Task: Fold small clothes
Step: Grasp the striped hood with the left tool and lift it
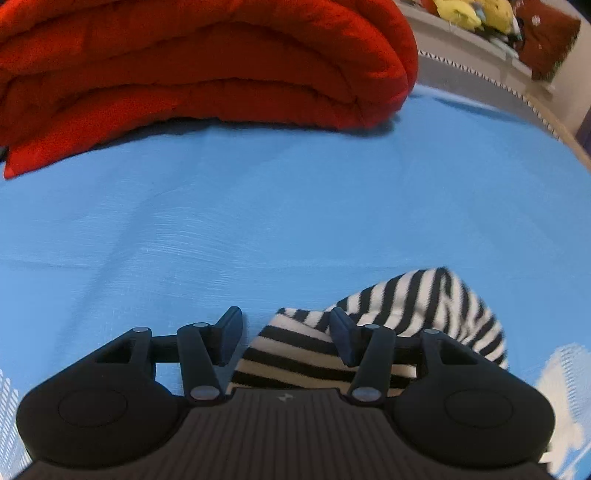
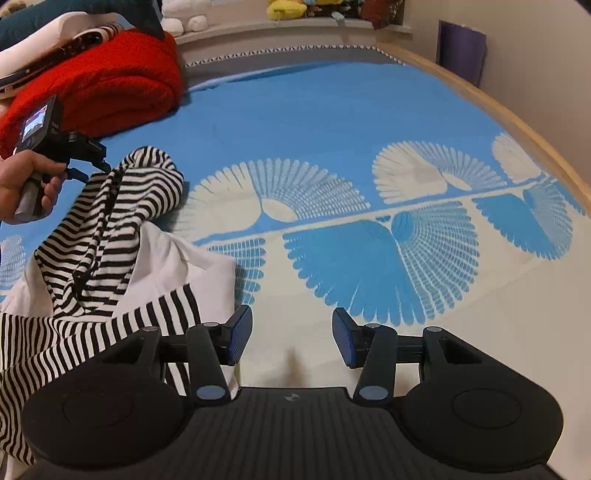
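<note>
A black-and-white striped garment with white panels (image 2: 110,236) lies crumpled on the blue bedspread (image 2: 332,122) at the left. In the left wrist view its striped cloth (image 1: 406,306) bunches under and between my fingers. My left gripper (image 1: 286,338) is open just above that cloth; it also shows in the right wrist view (image 2: 88,166), held by a hand at the garment's far end. My right gripper (image 2: 291,338) is open and empty over the pale patterned part of the spread, just right of the garment's near hem.
A folded red blanket (image 1: 192,62) lies at the head of the bed, with a white pillow-like object (image 2: 48,40) on it. Plush toys (image 1: 476,14) sit on a shelf behind. The bed's wooden edge (image 2: 509,114) and a wall run along the right.
</note>
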### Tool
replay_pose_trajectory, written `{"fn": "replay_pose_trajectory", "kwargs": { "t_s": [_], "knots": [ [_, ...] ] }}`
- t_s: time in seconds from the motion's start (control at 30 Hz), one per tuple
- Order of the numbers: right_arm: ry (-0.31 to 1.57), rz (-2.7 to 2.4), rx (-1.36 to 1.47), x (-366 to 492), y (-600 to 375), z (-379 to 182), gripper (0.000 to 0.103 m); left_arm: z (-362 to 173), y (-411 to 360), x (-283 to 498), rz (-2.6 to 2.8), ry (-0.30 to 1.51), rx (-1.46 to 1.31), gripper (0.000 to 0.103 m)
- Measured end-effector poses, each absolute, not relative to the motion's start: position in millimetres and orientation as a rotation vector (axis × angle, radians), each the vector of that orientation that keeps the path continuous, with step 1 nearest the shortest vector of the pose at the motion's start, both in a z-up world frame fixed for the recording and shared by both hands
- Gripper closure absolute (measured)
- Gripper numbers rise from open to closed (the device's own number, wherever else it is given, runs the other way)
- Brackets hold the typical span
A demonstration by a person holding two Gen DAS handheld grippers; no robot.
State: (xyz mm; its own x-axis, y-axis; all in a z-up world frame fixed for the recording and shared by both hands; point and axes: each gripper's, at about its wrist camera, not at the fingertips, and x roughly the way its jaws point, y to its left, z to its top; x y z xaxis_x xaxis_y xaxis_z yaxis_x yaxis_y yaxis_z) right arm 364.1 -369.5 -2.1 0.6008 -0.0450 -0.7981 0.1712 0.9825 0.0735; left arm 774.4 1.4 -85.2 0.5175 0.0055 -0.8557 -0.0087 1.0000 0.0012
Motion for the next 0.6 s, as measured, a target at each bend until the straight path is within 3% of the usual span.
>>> {"fn": "replay_pose_trajectory", "kwargs": {
  "t_s": [0.03,0.07,0.37,0.6],
  "knots": [
    [0.923,-0.125,0.151,364,-369,-3,0.053,-88,1,773,0.003,1.03,0.007,0.078],
    [0.924,-0.124,0.15,364,-369,-3,0.053,-90,0,771,-0.007,1.041,0.011,0.098],
    [0.895,-0.128,0.198,364,-365,10,0.053,-13,0,668,-0.213,0.819,0.107,0.1],
    [0.835,-0.095,0.242,353,-350,33,0.053,63,3,415,-0.577,0.526,0.468,0.1]
  ]
}}
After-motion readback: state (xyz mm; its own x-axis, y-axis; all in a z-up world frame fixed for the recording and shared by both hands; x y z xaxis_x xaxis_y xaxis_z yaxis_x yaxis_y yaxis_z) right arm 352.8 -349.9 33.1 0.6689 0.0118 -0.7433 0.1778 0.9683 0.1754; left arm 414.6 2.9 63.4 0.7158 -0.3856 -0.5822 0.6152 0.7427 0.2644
